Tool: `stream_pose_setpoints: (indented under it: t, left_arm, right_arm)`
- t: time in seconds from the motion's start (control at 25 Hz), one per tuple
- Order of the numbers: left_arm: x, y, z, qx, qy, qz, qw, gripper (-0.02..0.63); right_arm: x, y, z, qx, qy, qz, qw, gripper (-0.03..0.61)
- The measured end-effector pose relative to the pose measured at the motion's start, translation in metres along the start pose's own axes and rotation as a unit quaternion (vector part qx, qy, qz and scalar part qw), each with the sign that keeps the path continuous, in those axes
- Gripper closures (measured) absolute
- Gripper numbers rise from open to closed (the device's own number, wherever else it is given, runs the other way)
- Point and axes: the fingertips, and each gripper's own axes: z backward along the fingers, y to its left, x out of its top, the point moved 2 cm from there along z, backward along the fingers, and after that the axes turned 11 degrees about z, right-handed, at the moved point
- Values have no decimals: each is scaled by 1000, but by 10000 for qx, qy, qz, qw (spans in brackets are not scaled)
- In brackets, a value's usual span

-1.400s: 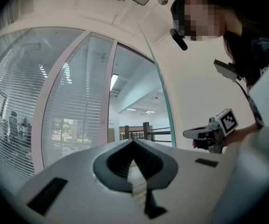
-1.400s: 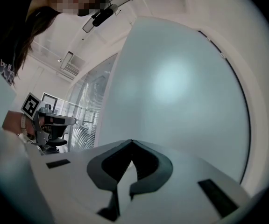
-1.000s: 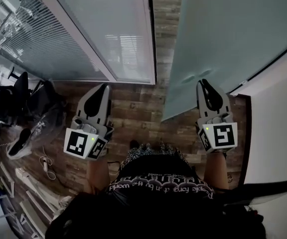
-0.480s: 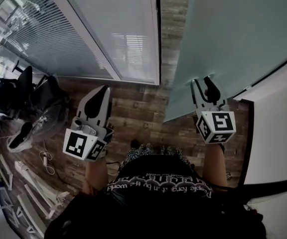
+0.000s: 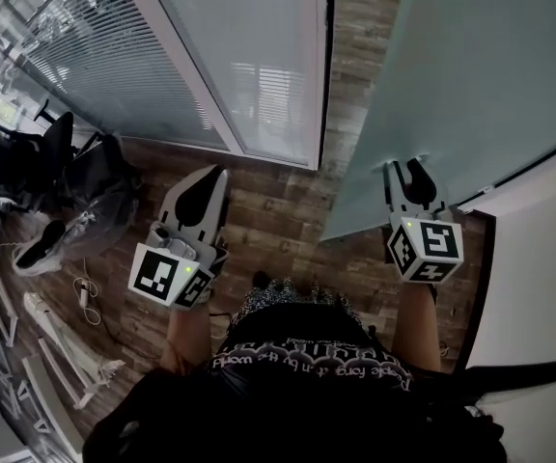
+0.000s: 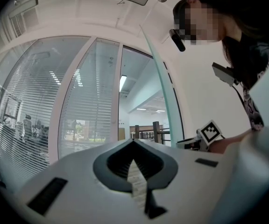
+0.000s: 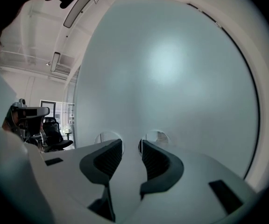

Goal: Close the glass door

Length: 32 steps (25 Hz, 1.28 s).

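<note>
The frosted glass door stands swung open on the right, its lower edge slanting over the wood floor. My right gripper sits right at the door's face near that edge. Its jaws are apart and closing, and nothing lies between them. In the right gripper view the door fills the picture, with two small round clear spots just beyond my right gripper. My left gripper is shut and empty, held over the floor facing the doorway. From the left gripper view the door's edge rises past my left gripper.
A fixed glass panel with blinds stands left of the doorway. Office chairs and a cable with a power strip lie on the floor at the left. A white wall borders the right side.
The right gripper went from shut to open, rolled a little and edged closer to the door's lower edge. The left gripper stayed where it was.
</note>
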Motion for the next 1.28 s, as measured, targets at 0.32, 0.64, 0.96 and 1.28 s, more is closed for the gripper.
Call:
stream_pose_setpoints:
  t: [0.32,0.64,0.96,1.28]
  left_arm:
    - [2,11,4,97,26,100,9999,612]
    - [-1,50,-28,-66,-55,363,9993,612]
    - [7,94,-89,-398,-101,408,9983,612]
    - [8,137,-125,-513,-17,388,9979,612]
  right_arm:
    - [3,-1,-18,-186,-83,57,9998,442]
    - [5,3,-57,-344,38,80,9994,443]
    - [10,-9,-111,-379,228,122,9989,445]
    - [14,-24,-155,-694,282,36,9972,445]
